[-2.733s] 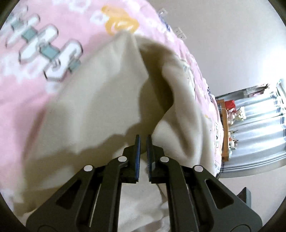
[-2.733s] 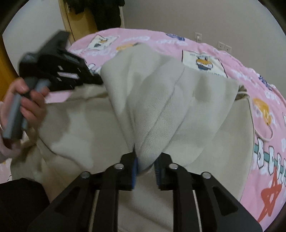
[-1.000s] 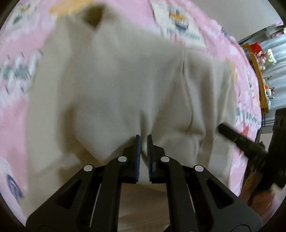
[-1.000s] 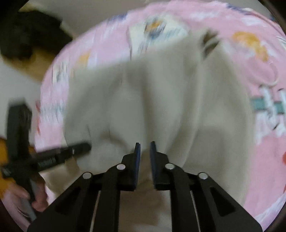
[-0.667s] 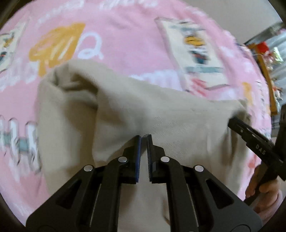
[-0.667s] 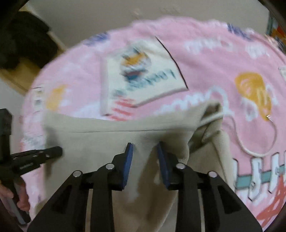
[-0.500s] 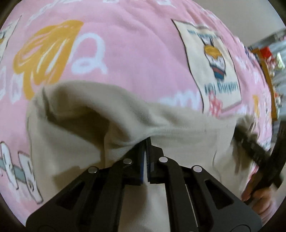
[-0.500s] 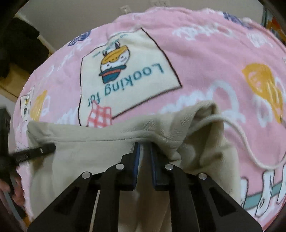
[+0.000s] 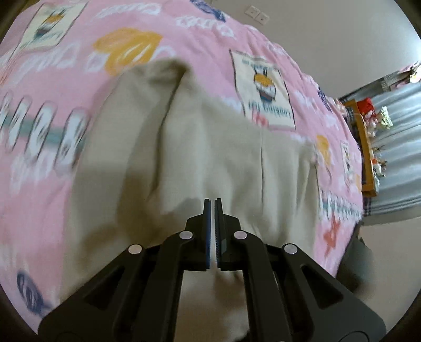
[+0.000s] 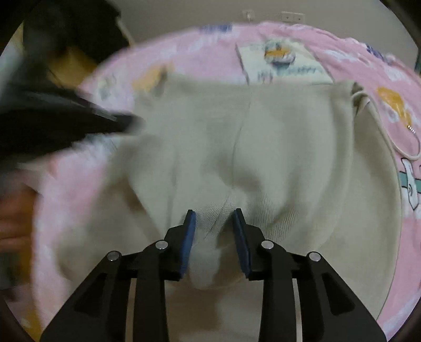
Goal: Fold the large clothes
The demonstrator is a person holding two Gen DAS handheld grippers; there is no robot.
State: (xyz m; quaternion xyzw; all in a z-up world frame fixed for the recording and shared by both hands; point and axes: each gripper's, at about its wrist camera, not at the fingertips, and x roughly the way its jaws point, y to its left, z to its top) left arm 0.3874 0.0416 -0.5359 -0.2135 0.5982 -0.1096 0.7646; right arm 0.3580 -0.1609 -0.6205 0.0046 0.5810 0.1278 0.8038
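A large beige garment (image 9: 210,147) lies folded on a pink patterned bedspread (image 9: 52,131). It also fills the right wrist view (image 10: 263,147), with a drawstring (image 10: 386,131) trailing off its right corner. My left gripper (image 9: 213,202) is shut, jaws together just above the cloth, with nothing between them. My right gripper (image 10: 213,214) is open over a bunched edge of the garment, which lies between the spread fingers. The left gripper (image 10: 79,121) shows blurred at the left of the right wrist view.
The bedspread (image 10: 342,60) carries a cartoon panel (image 9: 265,92). A wall with sockets (image 9: 257,14) is behind the bed. A wooden shelf with small items (image 9: 368,147) and grey curtains stand to the right. Dark clothing (image 10: 79,29) hangs at upper left.
Both grippers carried the garment's edge forward over itself and set it down. Since half a second ago both have pulled back; the right gripper has opened and the left holds no cloth.
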